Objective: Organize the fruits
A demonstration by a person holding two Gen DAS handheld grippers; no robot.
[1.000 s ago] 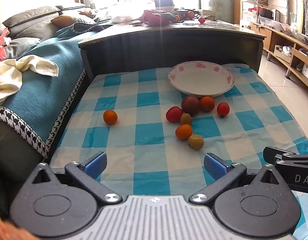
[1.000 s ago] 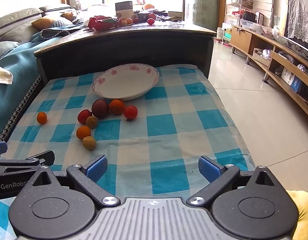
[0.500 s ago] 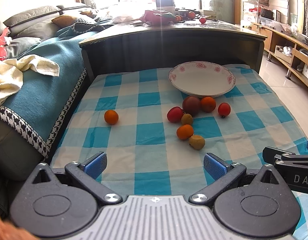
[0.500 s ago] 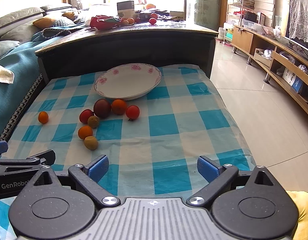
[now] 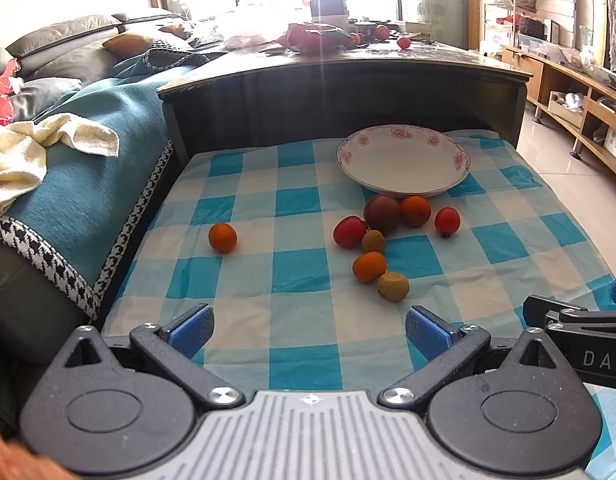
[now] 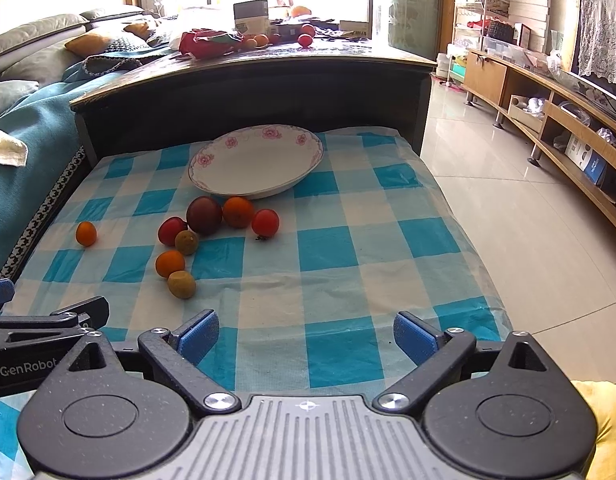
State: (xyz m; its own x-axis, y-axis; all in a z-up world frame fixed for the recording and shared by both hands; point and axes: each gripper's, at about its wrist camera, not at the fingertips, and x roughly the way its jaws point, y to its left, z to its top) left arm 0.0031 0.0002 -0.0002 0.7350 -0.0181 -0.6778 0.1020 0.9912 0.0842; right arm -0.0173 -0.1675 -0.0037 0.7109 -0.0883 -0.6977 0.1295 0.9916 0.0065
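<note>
Left claw (image 5: 308, 330) slightly nearer fruit (image 5: 369, 266)

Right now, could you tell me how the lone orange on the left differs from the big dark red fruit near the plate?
The lone orange is bright orange and smaller; the dark red fruit is maroon and the largest piece. The lone orange sits apart on the checked cloth, touching nothing, while the dark red fruit is packed among other fruits just in front of the plate. Both are round, lie on the cloth, and are outside the plate.

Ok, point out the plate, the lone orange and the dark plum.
plate (image 5: 403, 158), left wrist view, bare white centre.
lone orange (image 5: 222, 237), left wrist view, middle.
dark plum (image 6: 204, 215), right wrist view, middle.
</note>
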